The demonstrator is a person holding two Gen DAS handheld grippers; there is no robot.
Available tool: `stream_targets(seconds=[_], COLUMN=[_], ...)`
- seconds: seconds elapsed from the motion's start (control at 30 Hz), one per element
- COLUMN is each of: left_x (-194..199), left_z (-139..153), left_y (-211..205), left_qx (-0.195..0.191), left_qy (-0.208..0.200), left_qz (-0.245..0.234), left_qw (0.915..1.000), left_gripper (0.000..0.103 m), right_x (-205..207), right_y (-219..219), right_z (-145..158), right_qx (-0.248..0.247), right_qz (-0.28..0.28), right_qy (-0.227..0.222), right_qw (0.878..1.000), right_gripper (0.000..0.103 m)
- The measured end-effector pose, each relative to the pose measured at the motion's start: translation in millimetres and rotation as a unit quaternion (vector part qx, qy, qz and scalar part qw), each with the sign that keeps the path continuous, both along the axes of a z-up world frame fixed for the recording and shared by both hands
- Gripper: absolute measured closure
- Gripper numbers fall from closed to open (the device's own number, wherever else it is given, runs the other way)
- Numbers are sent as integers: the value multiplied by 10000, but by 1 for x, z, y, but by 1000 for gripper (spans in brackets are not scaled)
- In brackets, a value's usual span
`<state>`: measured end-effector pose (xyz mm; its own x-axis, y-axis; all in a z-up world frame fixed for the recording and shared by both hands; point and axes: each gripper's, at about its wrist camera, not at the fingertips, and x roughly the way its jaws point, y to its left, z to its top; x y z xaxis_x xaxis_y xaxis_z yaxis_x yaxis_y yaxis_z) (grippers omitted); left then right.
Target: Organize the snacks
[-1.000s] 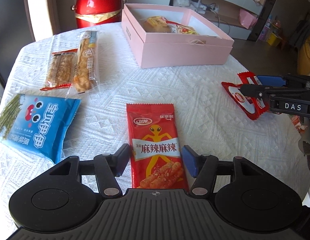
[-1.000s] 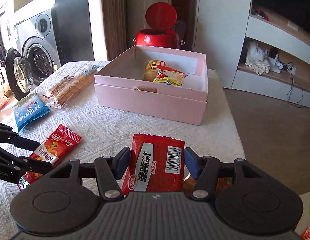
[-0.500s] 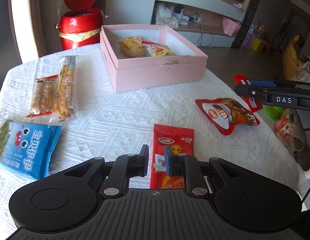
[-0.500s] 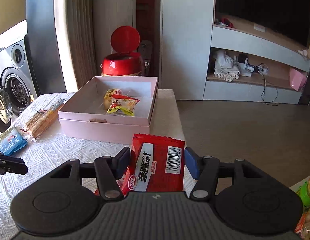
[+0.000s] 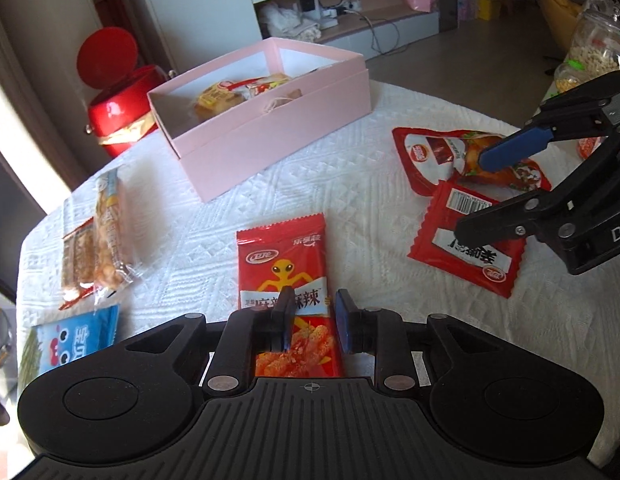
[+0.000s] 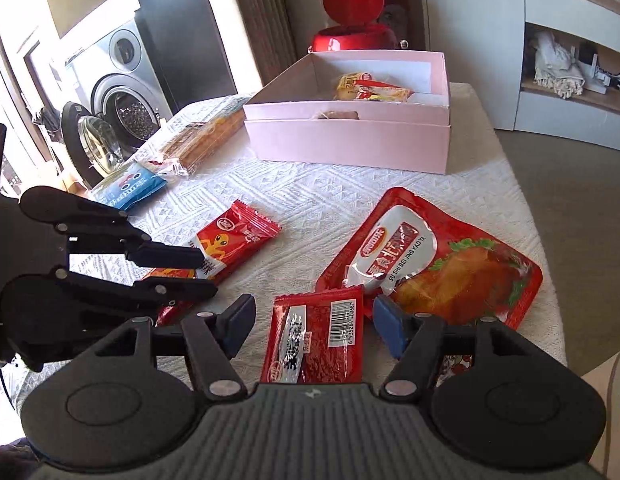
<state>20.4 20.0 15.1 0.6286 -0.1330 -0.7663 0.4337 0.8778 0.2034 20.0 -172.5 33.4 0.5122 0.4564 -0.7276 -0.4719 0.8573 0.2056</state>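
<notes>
The large red pouch (image 6: 434,256) carries a white label printed "SU SHI BEI JING KAO YA" under larger Chinese characters too distorted to read for sure. The small red packet (image 6: 316,340) bears a barcode with digits that look like "6 935284 400687", beside bold black Chinese lettering. The red alien packet (image 5: 287,276) shows a white band with "麻辣麻辣", partly covered. The blue bag (image 5: 75,342) has white characters, not legible. The right gripper (image 5: 494,196) body shows a white "D".
</notes>
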Motion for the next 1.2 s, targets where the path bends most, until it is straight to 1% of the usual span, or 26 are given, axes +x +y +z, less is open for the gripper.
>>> stream_targets(seconds=[0.03,0.07,0.1,0.17,0.23,0.27,0.3,0.33,0.37,0.4,0.47,0.5,0.53,0.57,0.6,0.63,0.67,0.7,0.77,0.8,0.83,0.87,0.97,1.03,1.13,1.2], left_x=[2,4,6,9,12,13,13,13,11,11,10,9,10,11,12,15,19,22,29,32,35,38,44,44,35,28], left_z=[0,0,1,3,5,5,6,6,5,5,4,5,6,8,9,9,8,7,4,2,0,0,-2,-1,-1,-4], left_y=[3,9,13,23,27,28,28,26,23,21,19,20,21,25,28,32,36,38,43,45,47,49,53,51,42,35], left_qx=[43,53,28,-144,-388,-463,-552,-625,-684,-725,-877,-939,-997,-1091,-1115,-1044,-921,-794,-641,-660,-684,-781,-971,-1015,-1048,-1018], left_qy=[-21,-36,-36,16,116,152,202,251,295,318,380,408,431,454,436,371,319,282,314,375,413,420,449,486,503,426], left_qz=[83,200,270,391,447,454,439,395,327,264,135,127,140,198,281,445,599,731,841,858,879,915,1004,1045,877,793], left_qw=[10000,9998,9996,9991,9982,9978,9973,9970,9967,9965,9953,9947,9940,9928,9924,9929,9934,9938,9939,9934,9929,9919,9892,9881,9893,9907], left_gripper=[75,75,75,75,74,66,62,52,44,41,34,34,35,36,36,37,39,40,38,38,36,35,35,34,33,32], right_x=[-3,-5,-6,-6,-3,1,5,12,20,28,44,53,58,59,60,59,57,54,54,54,55,56,57,58,57,60], right_y=[1,1,1,-1,-4,-7,-8,-10,-12,-15,-19,-22,-24,-23,-21,-18,-15,-11,-11,-12,-13,-12,-11,-12,-11,-9], right_z=[3,7,9,10,5,0,-4,-10,-15,-17,-20,-23,-25,-26,-27,-29,-30,-32,-32,-32,-32,-33,-33,-33,-32,-31], right_qx=[-95,-301,-526,-1093,-1517,-1713,-1809,-1897,-1909,-1708,-1239,-906,-653,-551,-505,-543,-611,-714,-692,-674,-654,-649,-651,-631,-676,-691], right_qz=[46,89,108,127,199,271,300,303,262,144,-75,-228,-409,-516,-604,-650,-665,-654,-674,-668,-661,-649,-625,-587,-515,-463], right_qy=[-163,-413,-623,-1002,-1183,-1239,-1247,-1213,-1145,-1094,-752,-516,-379,-377,-388,-420,-470,-564,-588,-567,-553,-548,-524,-488,-494,-463], right_qw=[9998,9987,9966,9889,9811,9770,9751,9738,9746,9791,9894,9943,9963,9964,9961,9955,9948,9937,9936,9939,9941,9943,9945,9951,9952,9955], right_gripper=[29,26,25,24,23,23,23,23,22,17,17,16,11,7,6,5,5,5,4,4,2,0,0,0,0,0])
